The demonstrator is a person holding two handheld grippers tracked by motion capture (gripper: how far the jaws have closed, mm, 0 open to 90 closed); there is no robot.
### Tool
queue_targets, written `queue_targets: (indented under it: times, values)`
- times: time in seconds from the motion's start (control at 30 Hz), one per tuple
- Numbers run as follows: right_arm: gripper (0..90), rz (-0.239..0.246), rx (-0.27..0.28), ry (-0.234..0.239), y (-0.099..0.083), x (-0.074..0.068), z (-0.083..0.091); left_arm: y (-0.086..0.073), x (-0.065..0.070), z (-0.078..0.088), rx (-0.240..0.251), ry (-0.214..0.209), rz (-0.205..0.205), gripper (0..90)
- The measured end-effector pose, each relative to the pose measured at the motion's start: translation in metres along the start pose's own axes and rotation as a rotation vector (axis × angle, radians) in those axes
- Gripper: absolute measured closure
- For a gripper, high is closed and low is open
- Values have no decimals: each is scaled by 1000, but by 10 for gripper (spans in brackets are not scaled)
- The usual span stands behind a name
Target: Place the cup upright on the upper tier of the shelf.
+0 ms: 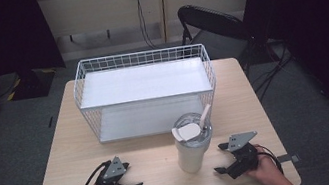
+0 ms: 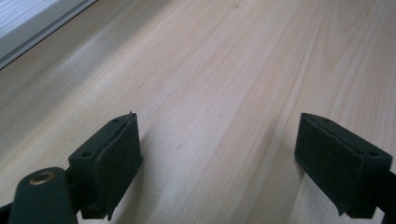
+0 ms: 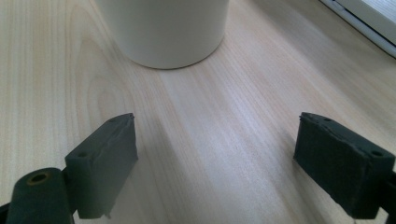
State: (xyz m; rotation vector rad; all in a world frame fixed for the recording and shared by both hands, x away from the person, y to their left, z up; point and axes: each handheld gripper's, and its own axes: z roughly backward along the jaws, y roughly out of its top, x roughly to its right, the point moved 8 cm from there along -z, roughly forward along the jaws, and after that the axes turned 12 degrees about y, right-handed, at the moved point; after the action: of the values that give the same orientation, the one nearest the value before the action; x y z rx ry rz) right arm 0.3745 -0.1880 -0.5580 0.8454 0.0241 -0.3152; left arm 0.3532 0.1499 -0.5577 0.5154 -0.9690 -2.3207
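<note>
**Ana:** Looking down from the high view, there is a pale wood table (image 1: 129,164) with a white wire basket (image 1: 145,93) at the back. It has two flat white shelves, and both look bare. A tall white cup (image 1: 192,144) with a clear lid and a straw stands in front of it, near the right front corner.

**Ben:** And the person's hands?

**Ana:** The left gripper (image 1: 128,183) rests near the front edge, well apart from the cup. The right gripper (image 1: 223,157) sits just beside the cup, not touching it. Both have their jaws spread wide and hold nothing.

**Ben:** What about the left gripper view?

**Ana:** Two black jaws with soft, fuzzy-looking pads, far apart, over smooth wood with long stripes. A bit of the basket's white bottom shelf (image 2: 28,21) peeks in at the top left.

**Ben:** And the right gripper view?

**Ana:** The cup's round, smooth bottom (image 3: 163,32) sits ahead of the wide jaws, a little to the left.

**Ben:** So what step is it?

**Ana:** Nobody said the job. It looks like the very start. A guess: the right gripper must slide forward so the cup is between its jaws, then squeeze gently. The cup is tall, so it could tip.
</note>
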Motion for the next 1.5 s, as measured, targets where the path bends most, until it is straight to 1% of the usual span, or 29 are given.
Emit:
queue_targets:
  times: [0.2, 0.27, 0.37, 0.4, 0.43, 0.47, 0.5, 0.57, 0.6, 0.67, 0.87, 0.93, 1.07, 1.23, 1.3, 1.43, 1.5]
  values:
    - [124, -3, 1, -1, 0, 0, 0, 0, 0, 0, 2, 2, 2, 145]
    - [127, -10, -1, -6, 0, 0, 0, 0, 0, 0, 1, 2, 0, 145]
    - [134, -14, -14, -9, 1, -1, 0, 0, 0, 0, 1, 6, 3, 145]
    - [137, -20, -22, -10, 1, -1, 1, 0, 0, 0, 1, 7, 6, 145]
    - [135, -39, -16, 7, 3, -3, 0, 0, 0, 0, 1, 8, 7, 145]
    - [135, -39, -16, 7, 3, -3, 0, 0, 0, 0, 1, 8, 7, 145]
    - [138, -49, -2, 23, 7, -5, 0, 0, 0, 0, 1, 9, 8, 145]
    - [139, -48, 2, 27, 9, -6, 1, 0, 0, 0, 1, 9, 8, 146]
    - [142, -48, 28, 43, 17, -8, 2, 0, 0, 0, 3, 10, 12, 146]
    - [140, -46, 40, 40, 23, -8, 3, 0, 1, 1, 2, 10, 13, 146]
    - [139, -23, 89, 55, 43, -14, 7, 0, 1, 1, 6, 12, 22, 146]
    - [140, -16, 116, 66, 50, -16, 9, 0, 1, 1, 5, 12, 22, 146]
    - [140, 5, 137, 68, 63, -18, 11, 0, 1, 1, 4, 11, 22, 146]
    - [138, 10, 155, 70, 71, -18, 14, -1, 1, 1, 3, 13, 21, 146]
    - [135, 15, 165, 74, 74, -18, 15, -1, 1, 1, 0, 15, 14, 146]
    - [134, 15, 181, 78, 79, -20, 15, -1, 1, 1, 1, 14, 16, 147]
    - [134, 16, 189, 87, 81, -20, 15, -1, 1, 1, 0, 15, 16, 147]
